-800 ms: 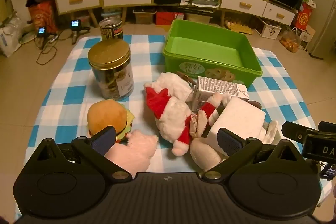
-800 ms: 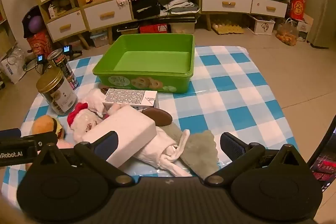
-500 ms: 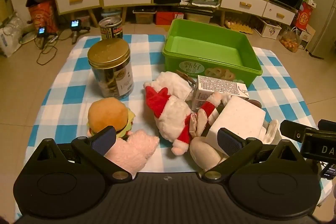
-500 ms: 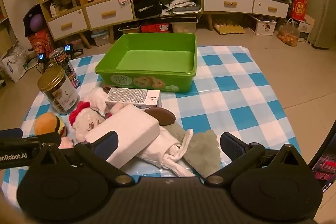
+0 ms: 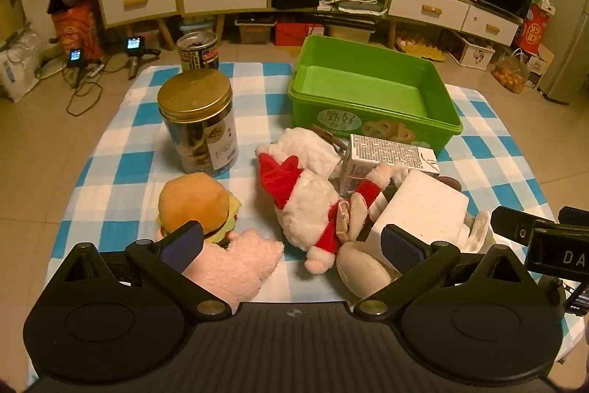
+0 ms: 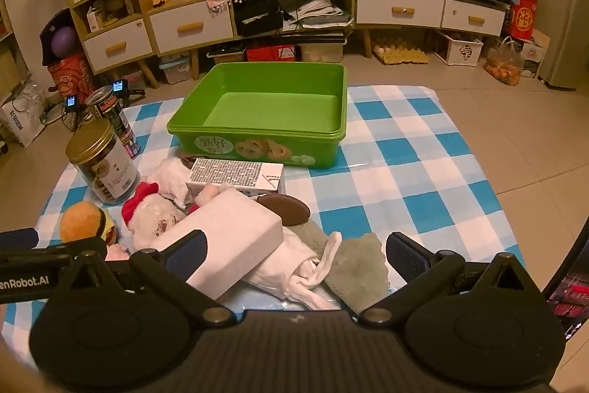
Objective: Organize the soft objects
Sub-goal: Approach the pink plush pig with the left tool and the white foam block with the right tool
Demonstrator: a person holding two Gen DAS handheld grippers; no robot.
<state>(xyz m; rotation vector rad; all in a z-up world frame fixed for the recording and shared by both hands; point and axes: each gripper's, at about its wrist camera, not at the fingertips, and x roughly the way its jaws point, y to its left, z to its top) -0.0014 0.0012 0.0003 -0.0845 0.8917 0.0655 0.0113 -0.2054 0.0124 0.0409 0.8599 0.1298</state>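
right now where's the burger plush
In the left wrist view the burger plush lies on the checked cloth, left of centre, just in front of the gold-lidded jar and beside the pink plush.

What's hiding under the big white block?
The white block lies on a rolled white cloth and leans against the Santa plush. A brown oval thing pokes out behind it. Whatever sits directly beneath its middle is covered.

The left gripper (image 5: 291,242) tilts downward with its jaws spread wide, nothing between the pads. The right gripper (image 6: 294,251) tilts downward likewise, jaws wide apart and gripping nothing. They sit side by side, each edging into the other's view.
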